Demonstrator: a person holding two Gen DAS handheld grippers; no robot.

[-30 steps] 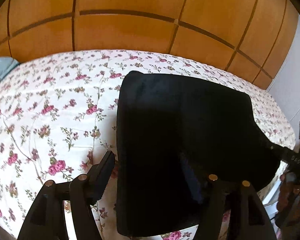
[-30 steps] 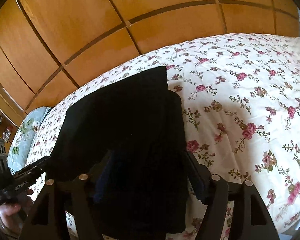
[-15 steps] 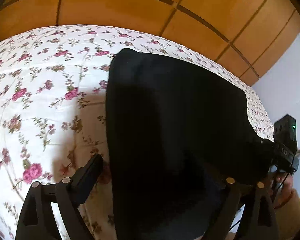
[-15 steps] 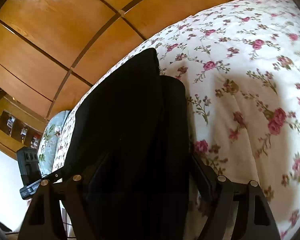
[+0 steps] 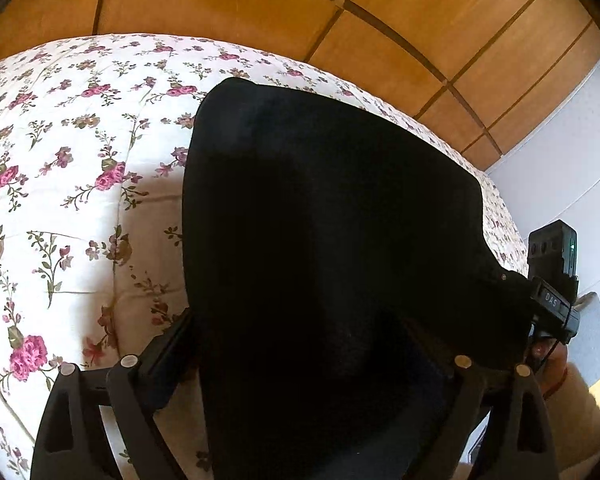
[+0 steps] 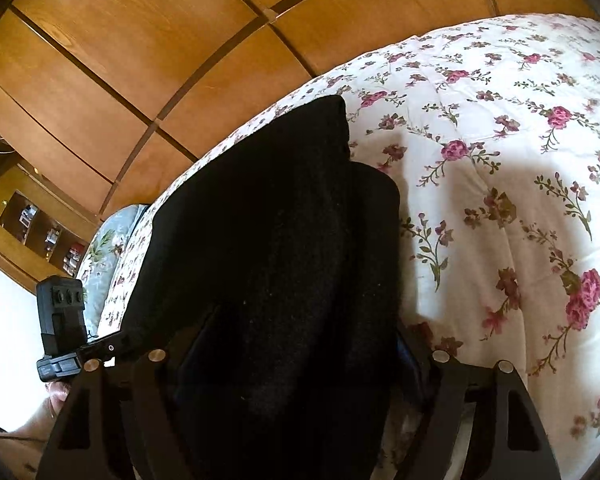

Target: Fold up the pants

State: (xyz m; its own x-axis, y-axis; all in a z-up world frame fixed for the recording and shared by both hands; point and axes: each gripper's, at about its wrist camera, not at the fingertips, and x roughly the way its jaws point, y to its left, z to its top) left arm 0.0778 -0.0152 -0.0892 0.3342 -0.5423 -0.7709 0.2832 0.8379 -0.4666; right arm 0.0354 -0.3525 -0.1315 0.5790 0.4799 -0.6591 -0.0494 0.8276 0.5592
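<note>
The black pants (image 5: 324, 248) lie on the flowery bed (image 5: 60, 184), already folded into a thick pad, with the near end lifted off it. The left gripper (image 5: 300, 364) and the right gripper (image 6: 300, 360) each sit at a near corner, so both can carry that end over together. The cloth hides the tips, so I cannot tell if they pinch it, though it looks likely.

Both wrist views low, close over bed (image 5: 60, 184), facing wooden wall (image 6: 140, 60); shared: pants (image 5: 320, 240).
</note>
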